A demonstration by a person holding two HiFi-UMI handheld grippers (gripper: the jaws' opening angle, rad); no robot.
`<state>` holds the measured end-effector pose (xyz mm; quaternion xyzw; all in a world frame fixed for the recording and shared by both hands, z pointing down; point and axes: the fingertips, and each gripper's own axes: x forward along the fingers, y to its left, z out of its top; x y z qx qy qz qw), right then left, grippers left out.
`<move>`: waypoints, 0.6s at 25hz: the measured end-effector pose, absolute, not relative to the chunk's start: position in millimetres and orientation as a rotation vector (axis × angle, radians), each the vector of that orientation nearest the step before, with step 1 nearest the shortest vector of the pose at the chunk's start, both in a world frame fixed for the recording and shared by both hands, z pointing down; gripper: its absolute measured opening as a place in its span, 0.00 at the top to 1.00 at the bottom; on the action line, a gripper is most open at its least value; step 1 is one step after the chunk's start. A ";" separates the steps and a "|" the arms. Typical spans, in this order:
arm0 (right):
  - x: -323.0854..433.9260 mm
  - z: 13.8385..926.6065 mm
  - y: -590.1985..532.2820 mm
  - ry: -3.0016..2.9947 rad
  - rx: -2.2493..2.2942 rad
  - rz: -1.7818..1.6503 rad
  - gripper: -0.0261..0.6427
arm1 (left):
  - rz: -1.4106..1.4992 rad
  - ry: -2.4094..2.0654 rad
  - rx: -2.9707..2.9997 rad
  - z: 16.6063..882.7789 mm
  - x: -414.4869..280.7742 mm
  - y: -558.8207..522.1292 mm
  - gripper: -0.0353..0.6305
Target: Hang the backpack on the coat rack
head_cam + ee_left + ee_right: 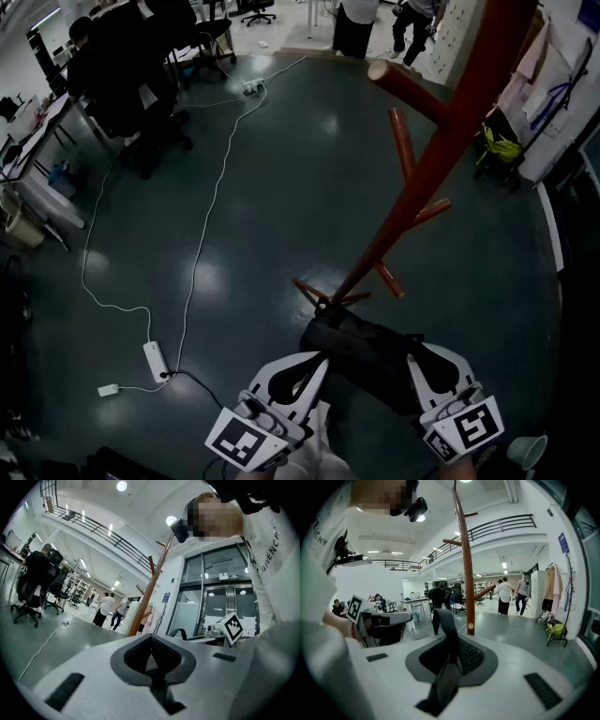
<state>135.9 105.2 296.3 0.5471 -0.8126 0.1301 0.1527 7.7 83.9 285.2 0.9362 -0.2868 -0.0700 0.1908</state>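
Note:
A black backpack (367, 352) hangs low between my two grippers, just in front of the foot of the red-brown wooden coat rack (441, 150). My left gripper (317, 360) is shut on the bag's left end. My right gripper (412, 354) is shut on its right end. In the right gripper view a black strap (447, 626) rises out of the shut jaws of the right gripper (452, 660), and the rack pole (465, 564) stands straight ahead. In the left gripper view the left gripper (151, 660) pinches dark fabric, and the rack (150, 592) leans ahead.
A white power strip (155, 361) and long cables lie on the floor to the left. Black office chairs (141, 84) and desks stand at far left. People (356, 23) stand at the back. A yellow-green bag (502, 145) sits by the right wall, a cup (527, 452) at lower right.

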 end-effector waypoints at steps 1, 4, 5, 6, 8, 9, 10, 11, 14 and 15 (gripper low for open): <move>141.0 301.5 96.3 -2.330 1.569 0.370 0.88 | -0.193 -0.805 2.627 290.8 10.3 77.5 0.93; 153.4 314.2 70.2 -2.327 1.558 0.346 0.88 | -0.183 -0.810 2.613 307.3 14.7 58.2 0.93; 155.7 317.1 62.6 -2.325 1.546 0.330 0.88 | -0.181 -0.814 2.606 312.4 14.7 52.8 0.93; 156.9 319.4 56.2 -2.325 1.529 0.312 0.88 | -0.177 -0.818 2.598 317.4 14.4 49.0 0.93; 156.5 323.1 46.1 -2.329 1.484 0.280 0.88 | -0.167 -0.822 2.578 326.4 14.6 44.7 0.93; 155.3 324.4 41.6 -2.336 1.458 0.268 0.88 | -0.162 -0.822 2.568 330.4 15.3 43.3 0.93; 153.6 325.4 36.8 -2.347 1.430 0.257 0.88 | -0.158 -0.821 2.558 334.4 16.3 41.8 0.93; 151.7 326.2 31.6 -2.363 1.402 0.249 0.88 | -0.153 -0.821 2.549 338.3 17.3 40.2 0.93; 155.2 332.4 17.9 -2.381 1.337 0.263 0.88 | -0.139 -0.828 2.531 346.5 18.2 32.5 0.93; 159.5 335.5 15.2 -2.372 1.327 0.279 0.88 | -0.140 -0.835 2.526 347.5 17.3 29.6 0.93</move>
